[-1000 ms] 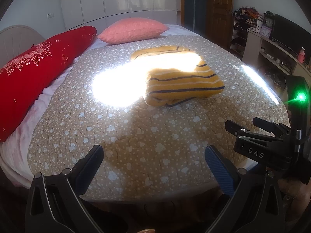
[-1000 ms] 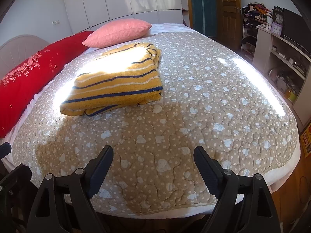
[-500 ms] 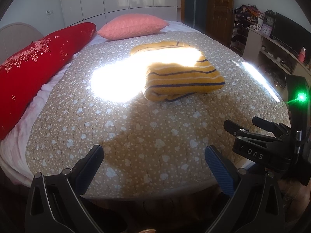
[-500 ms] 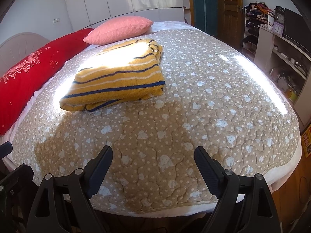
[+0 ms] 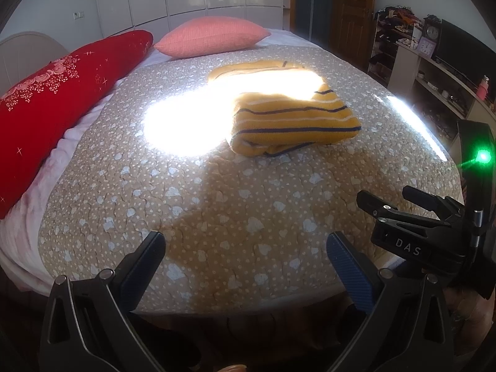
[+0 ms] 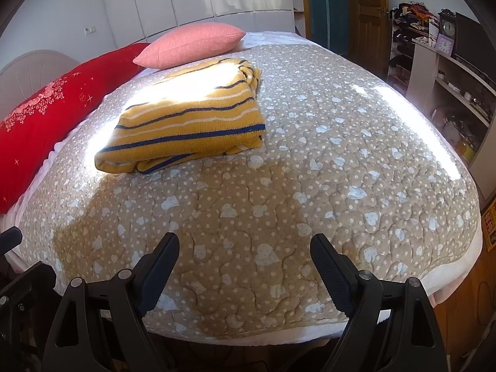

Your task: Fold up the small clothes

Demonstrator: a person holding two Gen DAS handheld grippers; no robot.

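With the yellow striped garment [image 6: 186,121] already lying folded on the quilted bedspread [image 6: 310,186] near the pink pillow [image 6: 189,43], well apart from both tools, the left gripper [image 5: 246,252] and right gripper [image 6: 245,254] are best kept wide apart, empty and clear.

The left gripper [image 5: 246,255] hangs with its jaws spread wide and nothing between them, pointing toward 12 o'clock and angled downward. The right gripper [image 6: 245,255] sits at its 3 o'clock, jaws equally wide and empty, tilted the same way.
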